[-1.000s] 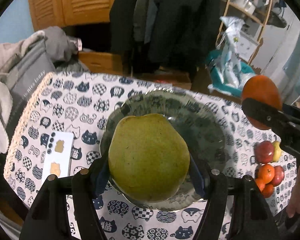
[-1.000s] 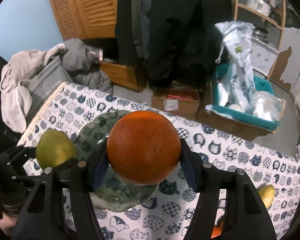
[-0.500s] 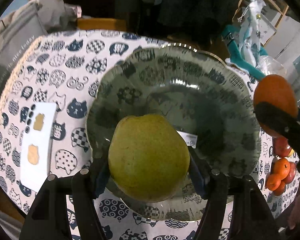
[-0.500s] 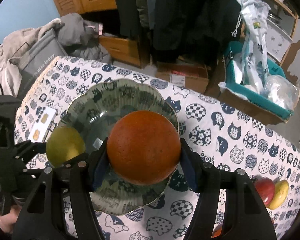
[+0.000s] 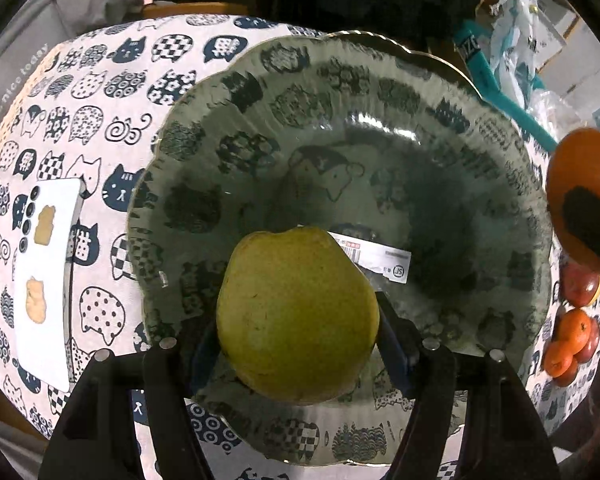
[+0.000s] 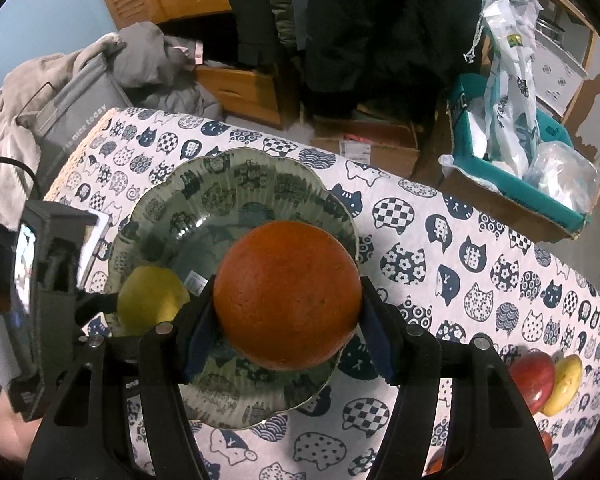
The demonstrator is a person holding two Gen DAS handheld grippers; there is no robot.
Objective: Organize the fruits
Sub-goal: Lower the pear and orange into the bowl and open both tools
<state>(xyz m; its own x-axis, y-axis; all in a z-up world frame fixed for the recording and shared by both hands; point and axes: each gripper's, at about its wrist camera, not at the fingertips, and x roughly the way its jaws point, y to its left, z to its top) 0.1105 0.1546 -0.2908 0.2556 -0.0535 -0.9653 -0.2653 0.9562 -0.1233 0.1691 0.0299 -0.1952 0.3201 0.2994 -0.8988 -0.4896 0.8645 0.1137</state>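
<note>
2 claws over the glass plate [image 5: 380, 80].
Left claw [image 5: 298, 334] is gripping a green pear [image 5: 298, 320]; right claw [image 6: 286, 330] is gripping an orange [image 6: 287, 314].

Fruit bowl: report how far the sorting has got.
Done: nothing lies loose in the green glass bowl yet; only a label sticker is on its floor. In hand: the left hand-held gripper holds a green pear and the right hand-held gripper an orange, both over the bowl. Left: releasing both, then the red apple, yellow fruit and small oranges on the tablecloth.
</note>
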